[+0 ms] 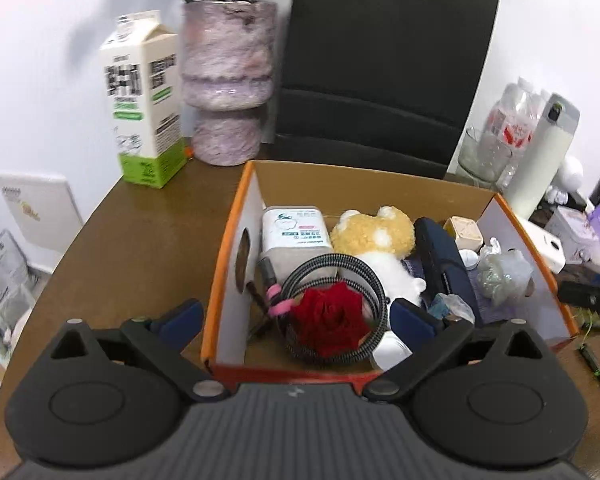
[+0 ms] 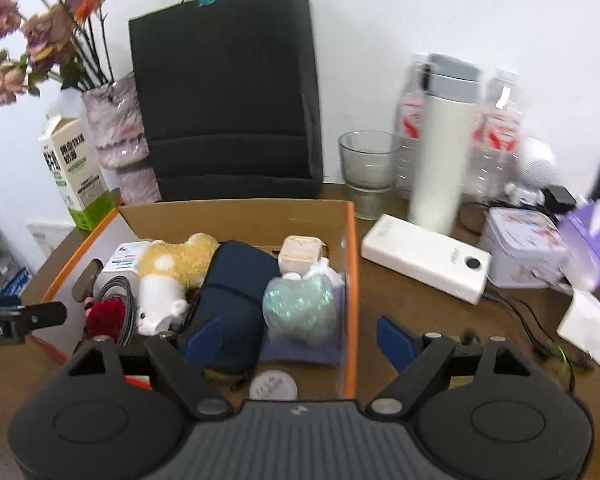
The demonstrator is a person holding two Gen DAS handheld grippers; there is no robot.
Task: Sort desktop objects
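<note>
My left gripper (image 1: 296, 314) stands spread wide with nothing in its grasp. Its left blue pad (image 1: 182, 318) sits outside the open orange-edged cardboard box (image 1: 220, 264), over bare brown wooden desk (image 1: 140, 240), and its right pad is inside, so the box's white left wall runs between my fingers. Just ahead, between those pads, the red fabric rose (image 1: 330, 320) lies inside the coil of black-and-grey braided cable (image 1: 374, 280), apart from both pads. Beyond it lie a white rectangular tin (image 1: 296, 232) and a yellow-and-white plush toy (image 1: 374, 236), with a dark navy pouch (image 1: 440, 264) to the right. Left of the box the desk is free up to the green-and-white milk carton (image 1: 144, 100) and the mottled pink vase (image 1: 226, 88).

My right gripper (image 2: 302, 340) is also parted wide and holds nothing. It straddles the box's orange right edge (image 2: 352, 280): the left pad hangs over the navy pouch, the right pad over open desk. A clear bag of pale green stuff (image 2: 300, 304) lies ahead of the left pad, touching neither. To the right, a strip of clear wood reaches a white power bank (image 2: 424, 260); past it the desk crowds with a white flask (image 2: 440, 140), a glass tumbler (image 2: 366, 164), and a pale tin box (image 2: 524, 248).
</note>
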